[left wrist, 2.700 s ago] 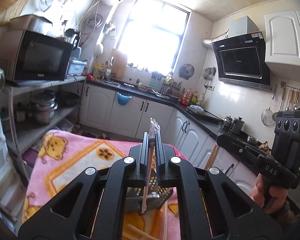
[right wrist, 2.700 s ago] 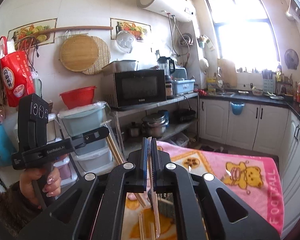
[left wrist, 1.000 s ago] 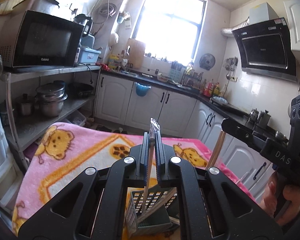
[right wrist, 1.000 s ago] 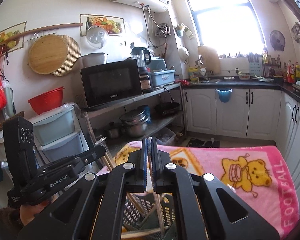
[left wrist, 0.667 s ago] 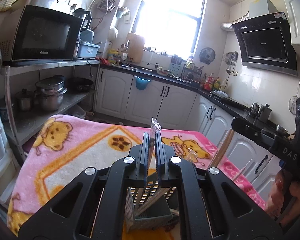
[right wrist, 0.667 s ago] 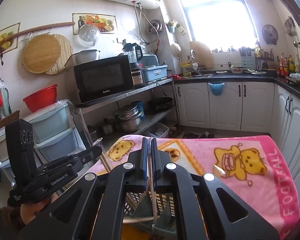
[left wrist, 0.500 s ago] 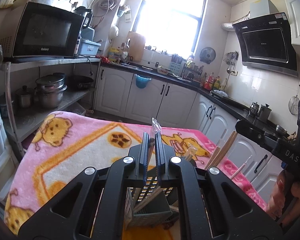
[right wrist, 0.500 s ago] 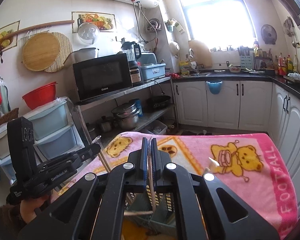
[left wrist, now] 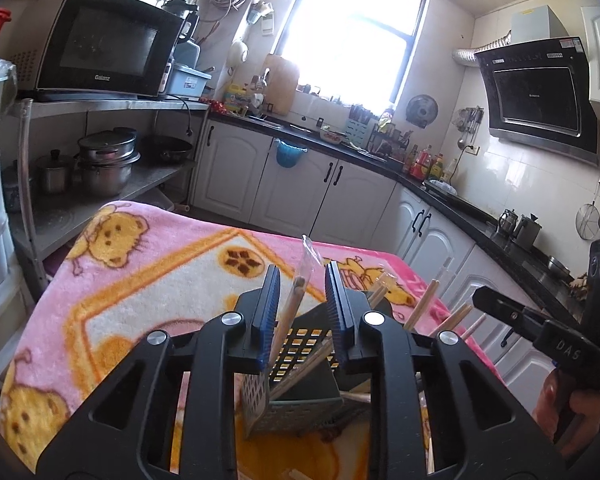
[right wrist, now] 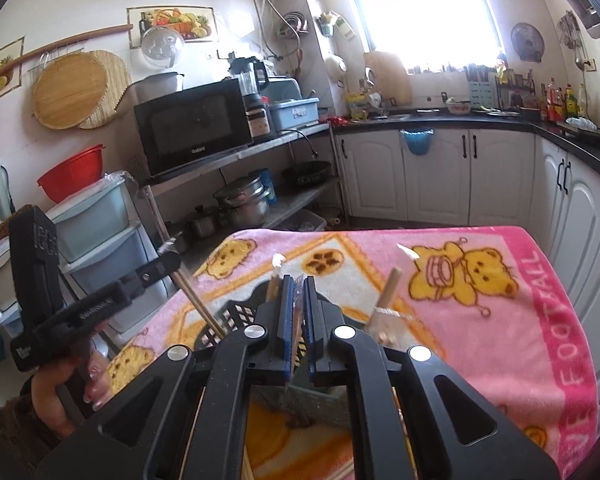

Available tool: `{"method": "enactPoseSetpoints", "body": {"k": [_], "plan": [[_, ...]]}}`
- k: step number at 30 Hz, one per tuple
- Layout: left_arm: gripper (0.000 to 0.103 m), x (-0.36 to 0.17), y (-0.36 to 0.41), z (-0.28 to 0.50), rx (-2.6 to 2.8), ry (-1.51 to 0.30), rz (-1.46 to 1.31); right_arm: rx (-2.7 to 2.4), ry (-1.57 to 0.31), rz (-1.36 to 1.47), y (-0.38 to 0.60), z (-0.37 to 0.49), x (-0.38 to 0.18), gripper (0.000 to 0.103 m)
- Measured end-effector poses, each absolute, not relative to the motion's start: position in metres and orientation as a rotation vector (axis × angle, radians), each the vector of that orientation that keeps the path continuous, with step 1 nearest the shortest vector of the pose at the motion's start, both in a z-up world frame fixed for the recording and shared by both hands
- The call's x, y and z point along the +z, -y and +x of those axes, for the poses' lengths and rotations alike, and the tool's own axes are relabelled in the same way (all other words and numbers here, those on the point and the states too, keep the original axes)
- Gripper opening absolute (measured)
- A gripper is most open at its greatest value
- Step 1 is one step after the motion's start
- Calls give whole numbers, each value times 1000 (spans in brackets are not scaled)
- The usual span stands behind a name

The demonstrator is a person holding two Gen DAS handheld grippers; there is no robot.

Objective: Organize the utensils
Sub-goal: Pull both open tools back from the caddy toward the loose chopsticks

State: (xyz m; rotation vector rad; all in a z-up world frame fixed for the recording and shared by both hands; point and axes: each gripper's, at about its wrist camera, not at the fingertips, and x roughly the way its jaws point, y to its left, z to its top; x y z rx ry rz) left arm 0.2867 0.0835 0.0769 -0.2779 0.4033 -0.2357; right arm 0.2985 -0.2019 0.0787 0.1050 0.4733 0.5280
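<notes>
Left tongs (left wrist: 302, 316) are spread; the plastic-wrapped wooden chopstick pair (left wrist: 294, 312) stands loose between them, near-upright in the grey perforated plastic utensil basket (left wrist: 300, 384) directly below. Right tongs (right wrist: 296, 320) are clenched on another wrapped pair (right wrist: 298, 322) above the basket.

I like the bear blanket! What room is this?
A home kitchen, most likely: there's a microwave on a shelf, pots below it, and a range hood over the counter.

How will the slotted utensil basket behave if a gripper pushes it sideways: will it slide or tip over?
The utensil basket probably tips easily: it already appears tilted, and it rests on a soft blanket. It looks like thin perforated plastic, so likely light. The chopsticks leaning out of its top could add leverage.
</notes>
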Motion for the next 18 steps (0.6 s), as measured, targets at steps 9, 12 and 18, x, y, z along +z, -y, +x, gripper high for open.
{"method": "enactPoseSetpoints", "body": {"k": [9, 12, 18], "plan": [[43, 78, -90, 277, -222, -419, -301, 497, -474, 78, 209, 285, 72, 28], [50, 79, -92, 272, -219, -422, -316, 490, -479, 58, 209, 280, 70, 33], [76, 80, -97, 257, -211, -423, -346, 483, -498, 34, 214, 267, 62, 41]]}}
